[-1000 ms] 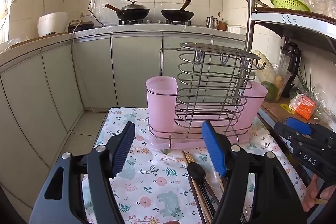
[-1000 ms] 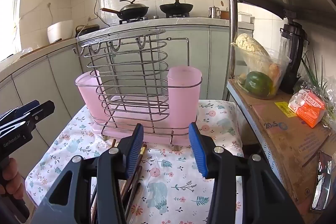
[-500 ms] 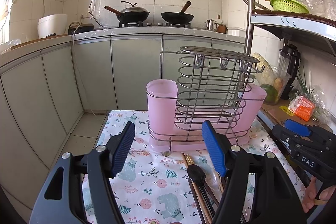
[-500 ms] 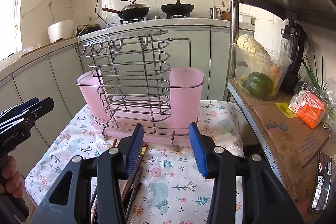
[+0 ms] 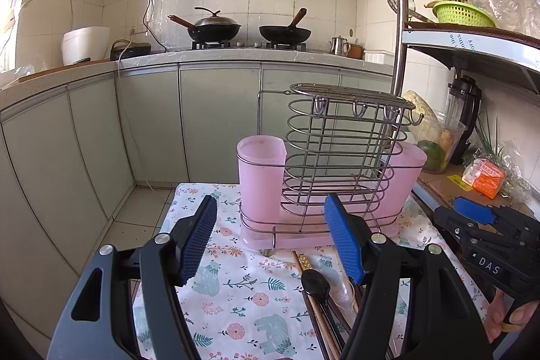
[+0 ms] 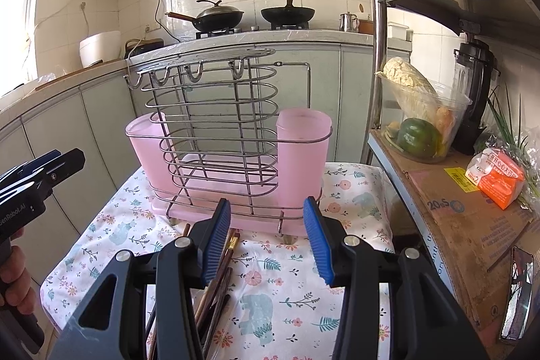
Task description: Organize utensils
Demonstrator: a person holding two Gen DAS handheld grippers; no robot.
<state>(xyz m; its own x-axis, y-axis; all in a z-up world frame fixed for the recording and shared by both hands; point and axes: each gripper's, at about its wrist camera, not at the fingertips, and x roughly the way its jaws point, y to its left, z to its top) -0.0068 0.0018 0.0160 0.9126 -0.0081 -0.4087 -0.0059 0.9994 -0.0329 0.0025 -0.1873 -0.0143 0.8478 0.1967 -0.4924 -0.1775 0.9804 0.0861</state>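
A wire utensil rack (image 5: pixel 341 157) (image 6: pixel 216 137) with two pink plastic cups (image 5: pixel 261 177) (image 6: pixel 302 157) stands at the far end of a small table with a floral cloth (image 5: pixel 243 296) (image 6: pixel 287 299). Loose utensils lie on the cloth in front of it: a black spoon (image 5: pixel 315 284), a clear spoon (image 5: pixel 346 289) and dark chopsticks (image 6: pixel 216 285). My left gripper (image 5: pixel 275 242) is open above the cloth, the utensils under its right finger. My right gripper (image 6: pixel 266 240) is open too, with the chopsticks below its left finger. Neither holds anything.
A metal shelf unit (image 5: pixel 472 43) stands close on the right with a bowl of vegetables (image 6: pixel 422 123), a blender (image 6: pixel 476 90) and an orange packet (image 6: pixel 496 177). Kitchen cabinets and a stove with two woks (image 5: pixel 249 29) lie behind. Floor (image 5: pixel 135 218) drops off left of the table.
The left gripper's view has shifted a little, so the rack sits slightly higher and further off. The right gripper has stayed in place. Both stay open.
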